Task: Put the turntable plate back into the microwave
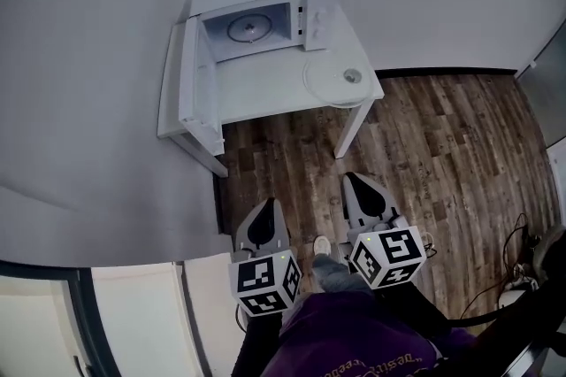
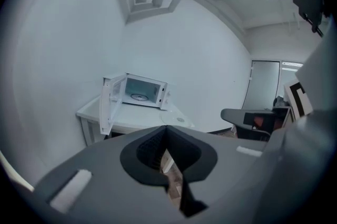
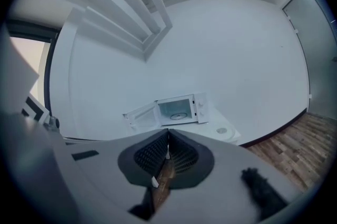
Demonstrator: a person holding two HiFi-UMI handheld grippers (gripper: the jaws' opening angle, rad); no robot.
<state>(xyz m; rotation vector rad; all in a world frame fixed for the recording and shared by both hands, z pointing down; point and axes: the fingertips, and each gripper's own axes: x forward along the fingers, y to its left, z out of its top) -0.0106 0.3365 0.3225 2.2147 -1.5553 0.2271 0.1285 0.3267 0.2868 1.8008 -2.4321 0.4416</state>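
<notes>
The white microwave (image 1: 256, 19) stands at the back of a white table (image 1: 265, 96), its door (image 1: 188, 83) swung wide open to the left. Inside it I see the round roller ring (image 1: 248, 29). The clear glass turntable plate (image 1: 329, 81) lies flat on the table to the right of the microwave. Both grippers hang low and well short of the table, above the wood floor. My left gripper (image 1: 269, 203) is shut and empty, and so is my right gripper (image 1: 353, 178). Both gripper views show the microwave (image 2: 142, 91) (image 3: 179, 110) far ahead, beyond shut jaws.
A grey wall runs behind and left of the table. Brown wood floor (image 1: 442, 154) spreads to the right, with cables (image 1: 517, 265) at the lower right. A dark office chair (image 2: 247, 119) and a door (image 2: 263, 86) show in the left gripper view. My shoe (image 1: 322, 246) is between the grippers.
</notes>
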